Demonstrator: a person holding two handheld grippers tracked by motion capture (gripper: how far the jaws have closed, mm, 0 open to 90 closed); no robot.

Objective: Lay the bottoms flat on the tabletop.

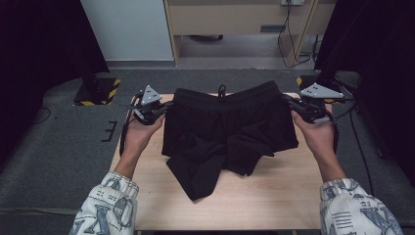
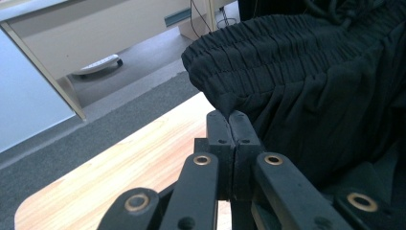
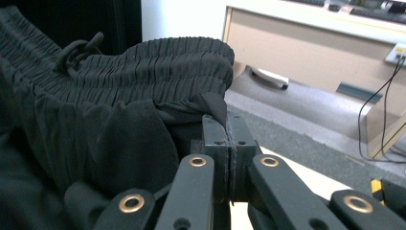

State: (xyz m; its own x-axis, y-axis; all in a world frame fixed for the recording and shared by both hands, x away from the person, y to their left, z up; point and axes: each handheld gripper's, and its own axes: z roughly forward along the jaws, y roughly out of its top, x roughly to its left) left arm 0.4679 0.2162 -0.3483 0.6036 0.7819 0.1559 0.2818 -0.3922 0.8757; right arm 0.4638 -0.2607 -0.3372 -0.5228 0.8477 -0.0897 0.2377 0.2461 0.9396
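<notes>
**Shorts pinched at both waistband corners, legs still a mess**

So I've got the black shorts point(image 1: 227, 129) on the table point(image 1: 274, 196), sitting toward the far half of it. Both claws are clamped shut on fabric. In the left gripper view the left gripper point(image 2: 229, 116) has its jaws pressed together on a small tuck of cloth at the corner of the waistband point(image 2: 268, 48). Same story in the right gripper view: the right gripper point(image 3: 226, 120) is closed with a fold of fabric nipped between the jaws, right under the elastic.

From the high view the waistband runs left to right along the far edge, so that's the long axis, across the table. It's a bit tilted, with the right end sitting farther back than the left. The legs point back toward me. The drawstring point(image 1: 221, 90) pokes out at the middle of the band.

My read: this is the spread-it-flat step. The top looks stretched out fine, but the legs are bunched and overlapped, and one flap point(image 1: 195, 178) trails toward the near left.

Next move, I reckon, is to keep both pinches, lift a bit and give it a shake or drag so the legs fall straight. Needs both hands moving evenly, or the band will skew more.
</notes>
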